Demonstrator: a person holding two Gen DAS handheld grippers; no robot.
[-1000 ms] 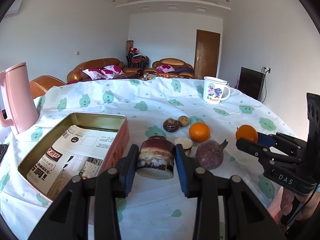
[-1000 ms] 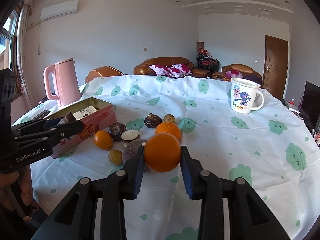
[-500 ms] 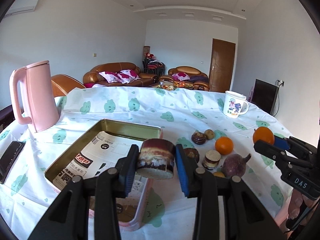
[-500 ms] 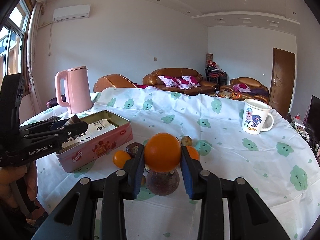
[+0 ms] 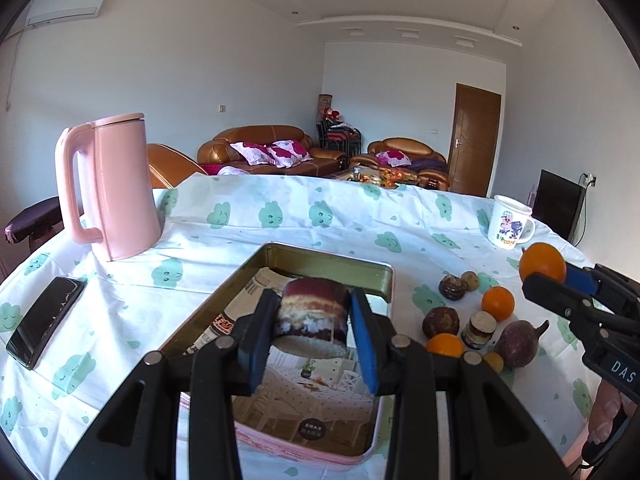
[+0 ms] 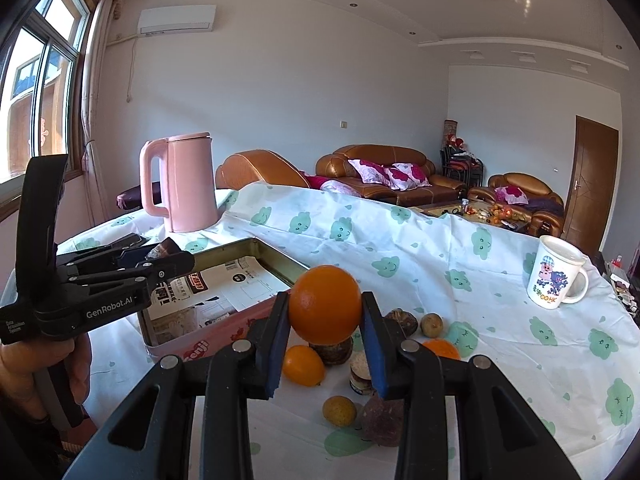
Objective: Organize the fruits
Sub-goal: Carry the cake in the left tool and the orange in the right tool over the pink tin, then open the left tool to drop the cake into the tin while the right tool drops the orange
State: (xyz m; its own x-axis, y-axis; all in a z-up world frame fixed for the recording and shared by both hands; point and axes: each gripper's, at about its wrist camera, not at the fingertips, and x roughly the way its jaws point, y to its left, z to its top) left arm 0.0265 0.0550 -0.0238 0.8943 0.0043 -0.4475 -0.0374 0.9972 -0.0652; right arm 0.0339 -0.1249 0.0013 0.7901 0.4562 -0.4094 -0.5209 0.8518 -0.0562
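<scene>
Pink tin (image 5: 384, 280) holds only printed paper so far; left gripper (image 5: 312, 324) pinches a cut purple fruit chunk (image 5: 312, 312) above it, right gripper (image 6: 325, 322) clamps an orange (image 6: 325, 304) above the loose fruit pile (image 6: 360, 380) beside the tin. Risk: releasing too high could bounce the chunk over the rim, and the round orange may slip from its pads.

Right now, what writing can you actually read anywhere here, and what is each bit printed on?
"GenRobot.AI": side of the left gripper.
"DAS": side of the right gripper.
"COHK" or similar, partly unclear: white mug.
"enji", partly cut off: pink side of the tin.
Paper lining the tin: too small to read.
</scene>
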